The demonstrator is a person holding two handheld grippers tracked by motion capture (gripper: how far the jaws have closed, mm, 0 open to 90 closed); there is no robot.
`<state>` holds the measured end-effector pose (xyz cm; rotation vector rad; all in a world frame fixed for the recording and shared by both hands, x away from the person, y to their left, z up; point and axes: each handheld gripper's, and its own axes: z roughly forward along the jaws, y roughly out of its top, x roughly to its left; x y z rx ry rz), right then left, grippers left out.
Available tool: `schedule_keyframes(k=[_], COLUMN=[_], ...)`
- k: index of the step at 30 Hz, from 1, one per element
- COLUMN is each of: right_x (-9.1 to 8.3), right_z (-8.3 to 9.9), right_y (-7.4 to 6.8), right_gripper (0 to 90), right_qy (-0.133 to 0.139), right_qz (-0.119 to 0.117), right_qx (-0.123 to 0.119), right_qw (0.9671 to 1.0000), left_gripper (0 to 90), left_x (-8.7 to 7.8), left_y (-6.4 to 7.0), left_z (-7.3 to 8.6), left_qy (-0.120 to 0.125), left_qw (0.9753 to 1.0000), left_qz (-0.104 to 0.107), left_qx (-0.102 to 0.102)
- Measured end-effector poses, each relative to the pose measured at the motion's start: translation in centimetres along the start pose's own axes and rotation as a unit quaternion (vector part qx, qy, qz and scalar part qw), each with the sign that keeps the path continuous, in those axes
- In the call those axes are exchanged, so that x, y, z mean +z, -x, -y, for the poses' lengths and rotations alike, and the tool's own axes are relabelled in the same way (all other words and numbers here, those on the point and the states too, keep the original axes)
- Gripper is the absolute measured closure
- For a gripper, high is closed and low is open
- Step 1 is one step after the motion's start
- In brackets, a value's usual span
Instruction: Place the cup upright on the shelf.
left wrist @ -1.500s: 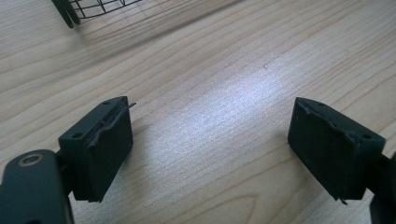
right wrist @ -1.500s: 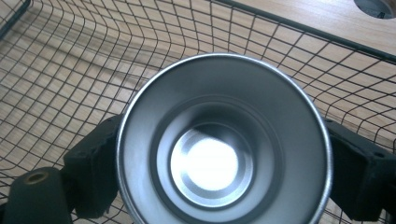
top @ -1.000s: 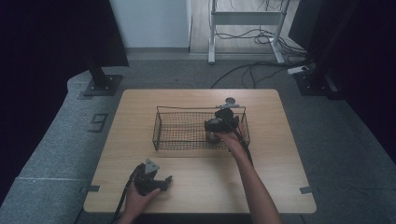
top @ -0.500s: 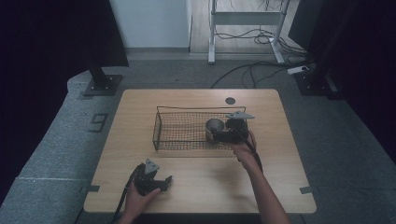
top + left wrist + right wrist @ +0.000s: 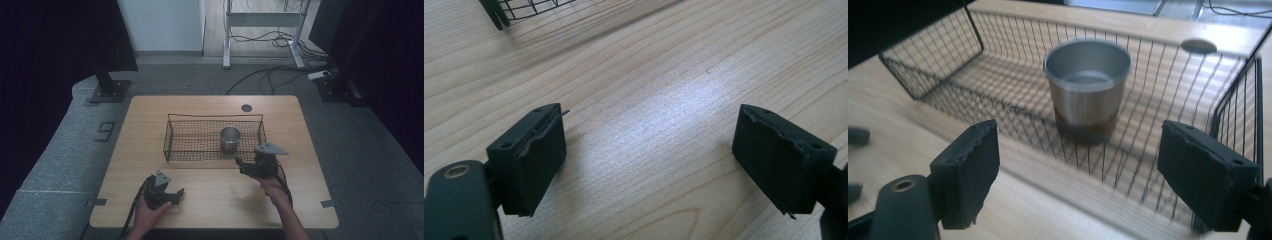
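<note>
We hold a gripper in each hand over a wooden table (image 5: 150, 125); a black wire basket (image 5: 172, 139) sits near the middle of it, and a steel cup (image 5: 230, 138) stands upright inside the basket, toward its right end, near the front wall.

Our right gripper (image 5: 241, 165) is just in front of the basket's front wall, on the near side, apart from the cup; its jaws stand wide apart with nothing between them; in the right gripper view the cup (image 5: 1088, 85) shows beyond the mesh, centred between the two black jaws, its mouth up and its inside bare; the basket (image 5: 938, 60) wall lies between this gripper (image 5: 1078, 170) and the cup.

Our left gripper (image 5: 172, 195) is near the front edge of the table, well apart from the basket and to the left of the right gripper; in the left gripper view this gripper (image 5: 649, 150) has its jaws spread wide over bare wood, gripping nothing; a corner of the basket (image 5: 524, 7) shows at the top edge of that view.
</note>
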<state>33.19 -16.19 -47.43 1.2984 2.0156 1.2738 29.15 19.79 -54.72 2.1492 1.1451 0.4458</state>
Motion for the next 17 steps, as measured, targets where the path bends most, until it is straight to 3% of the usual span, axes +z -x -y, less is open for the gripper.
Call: schedule_keyframes(k=[10, 13, 17], right_x=[-0.9, -0.7, -0.9], right_z=[4.7, 5.3, 5.3], right_y=[0.0, 0.0, 0.1], right_gripper=[19.1, 18.7, 18.8], right_qy=[-0.004, -0.016, -0.011], right_qz=[0.007, 0.007, 0.008], right_qx=[0.013, 0.007, 0.011], right_qw=[0.9999, 0.9998, 0.9998], left_gripper=[13.8, 13.8, 13.8], left_x=[0.0, 0.0, 0.0], left_y=[0.0, 0.0, 0.0], left_z=[0.0, 0.0, 0.0], left_qy=[0.0, 0.0, 0.0], left_qw=[1.0, 1.0, 1.0], left_qz=[0.0, 0.0, 0.0], left_qx=[0.0, 0.0, 0.0])
